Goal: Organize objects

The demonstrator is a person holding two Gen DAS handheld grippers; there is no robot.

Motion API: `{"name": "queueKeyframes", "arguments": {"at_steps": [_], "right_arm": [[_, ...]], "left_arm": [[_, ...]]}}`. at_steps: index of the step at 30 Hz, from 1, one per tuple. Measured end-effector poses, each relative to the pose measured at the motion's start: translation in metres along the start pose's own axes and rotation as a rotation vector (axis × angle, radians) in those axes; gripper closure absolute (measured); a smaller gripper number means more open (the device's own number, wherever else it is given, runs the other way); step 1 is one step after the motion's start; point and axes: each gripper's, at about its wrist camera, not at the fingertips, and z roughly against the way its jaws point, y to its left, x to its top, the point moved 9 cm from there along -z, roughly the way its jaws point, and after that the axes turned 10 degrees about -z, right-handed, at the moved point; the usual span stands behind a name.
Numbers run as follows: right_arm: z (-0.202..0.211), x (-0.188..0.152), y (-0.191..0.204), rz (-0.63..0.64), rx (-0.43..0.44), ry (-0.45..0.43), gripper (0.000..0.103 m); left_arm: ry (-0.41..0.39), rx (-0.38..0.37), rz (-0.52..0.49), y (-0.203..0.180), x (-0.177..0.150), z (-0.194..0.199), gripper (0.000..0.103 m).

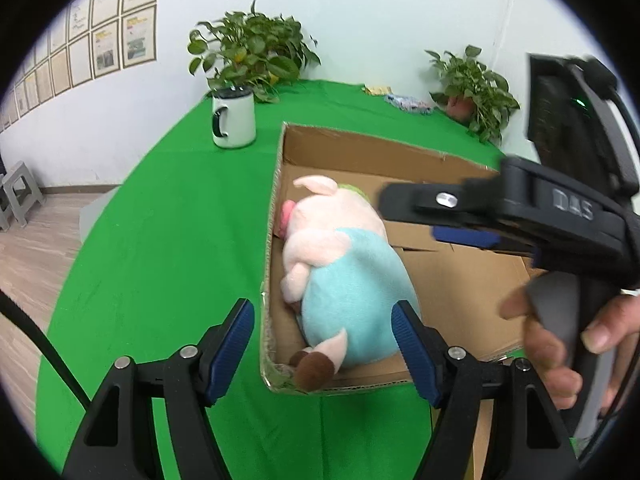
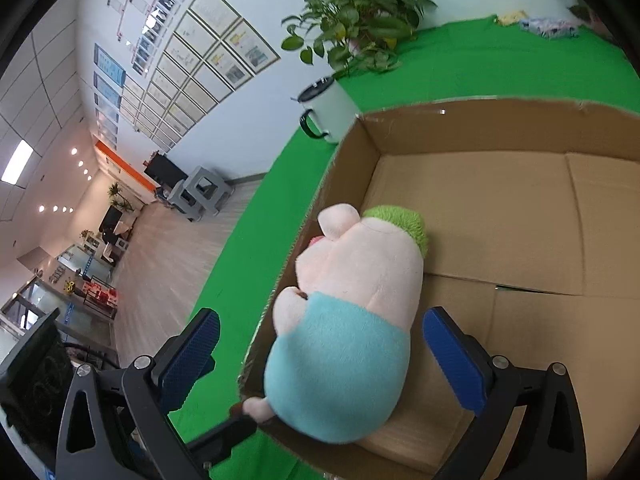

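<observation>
Both hand-held grippers, left (image 1: pixel 323 354) and right (image 2: pixel 320 360), hang released over the plush pig (image 2: pixel 348 320) lying inside the cardboard box (image 2: pixel 520 208). Soft and probably light, it should squash easily; grip its turquoise belly.

A pale wall (image 2: pixel 248 128) carries rows of framed certificates (image 2: pixel 200 68). Wood-look flooring (image 2: pixel 160 264) runs past grey stools (image 2: pixel 200 194) toward a far office lit by ceiling spotlights (image 2: pixel 80 164).
</observation>
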Motion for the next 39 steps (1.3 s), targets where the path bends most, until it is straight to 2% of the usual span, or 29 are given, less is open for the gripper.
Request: {"name": "queueKeyframes", "arguments": {"at_steps": [5,9,10,11,13,16,21,24,29,33,36,39], "right_arm": [[0.023,-0.021,-0.012,-0.04,-0.042,0.001,0.001],[0.07,-0.049,-0.022,0.039,-0.185,-0.143,0.001],[0.088,-0.059,-0.026,0.055,-0.238,-0.191,0.001],[0.107,-0.07,-0.032,0.069,-0.295,-0.247,0.001],[0.136,-0.091,-0.037,0.087,-0.381,-0.328,0.001],[0.174,-0.124,-0.041,0.104,-0.459,-0.397,0.001],[0.219,-0.172,-0.043,0.103,-0.518,-0.479,0.001],[0.232,-0.196,-0.045,0.103,-0.526,-0.487,0.001],[0.248,-0.225,-0.045,0.116,-0.534,-0.495,0.001],[0.253,-0.239,-0.043,0.121,-0.515,-0.484,0.001],[0.246,-0.264,-0.04,0.14,-0.462,-0.415,0.001],[0.223,-0.306,-0.039,0.153,-0.401,-0.284,0.001]], "left_arm": [[-0.034,0.026,0.008,0.001,-0.008,0.016,0.032],[-0.192,0.127,-0.031,-0.006,-0.006,0.056,0.032],[-0.234,0.153,-0.046,-0.011,-0.007,0.067,0.029],[-0.274,0.17,-0.063,-0.018,-0.009,0.078,0.022],[-0.33,0.158,-0.092,-0.034,-0.013,0.092,0.021],[-0.338,0.147,-0.131,-0.058,-0.019,0.102,0.021],[-0.351,0.097,-0.093,-0.079,-0.025,0.117,0.021],[-0.347,0.042,-0.095,-0.094,-0.031,0.128,0.021],[-0.313,0.04,-0.151,-0.103,-0.04,0.138,0.021],[-0.265,-0.016,-0.12,-0.1,-0.057,0.139,0.021],[-0.206,-0.104,-0.096,-0.103,-0.08,0.127,0.021],[-0.126,-0.184,-0.061,-0.106,-0.107,0.102,0.022]]}}
